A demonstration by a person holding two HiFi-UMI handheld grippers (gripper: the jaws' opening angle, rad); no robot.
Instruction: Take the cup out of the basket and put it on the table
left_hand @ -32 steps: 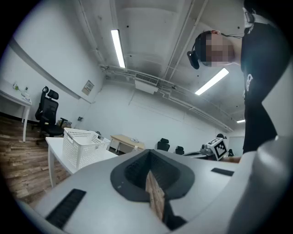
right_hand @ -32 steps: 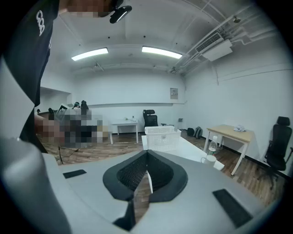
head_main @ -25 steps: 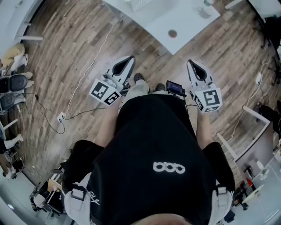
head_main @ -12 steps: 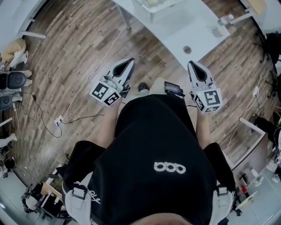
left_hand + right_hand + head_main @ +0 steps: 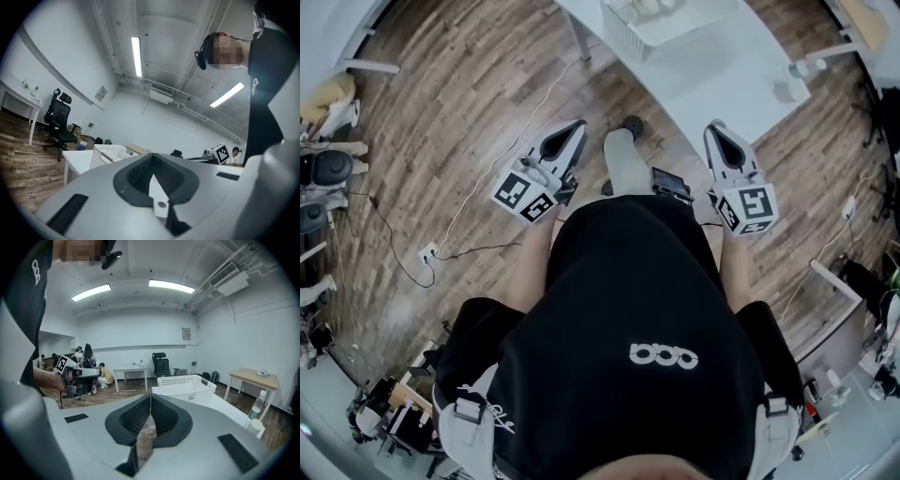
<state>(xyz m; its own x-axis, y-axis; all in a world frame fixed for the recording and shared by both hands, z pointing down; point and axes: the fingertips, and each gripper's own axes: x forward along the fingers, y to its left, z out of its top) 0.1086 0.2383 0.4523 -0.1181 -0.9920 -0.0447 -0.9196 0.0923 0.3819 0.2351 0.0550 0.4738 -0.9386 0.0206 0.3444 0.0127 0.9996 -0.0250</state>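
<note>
The left gripper [image 5: 578, 124] and right gripper [image 5: 714, 127], fingers clenched empty, are hovering mid-frame, well apart from the basket [image 5: 630, 36] sitting on the table [image 5: 722, 84] at top.

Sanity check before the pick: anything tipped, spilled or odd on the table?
Nothing stands out. The basket sits upright on the table, the bottle stands upright near its edge, and no spill shows.

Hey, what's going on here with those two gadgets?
A person holds a gripper in each hand. The left gripper and the right gripper are both shut and empty, held out in front of the body. Ahead is a white table with a white basket on it. Neither gripper touches the basket, and nothing has been picked up yet.
</note>
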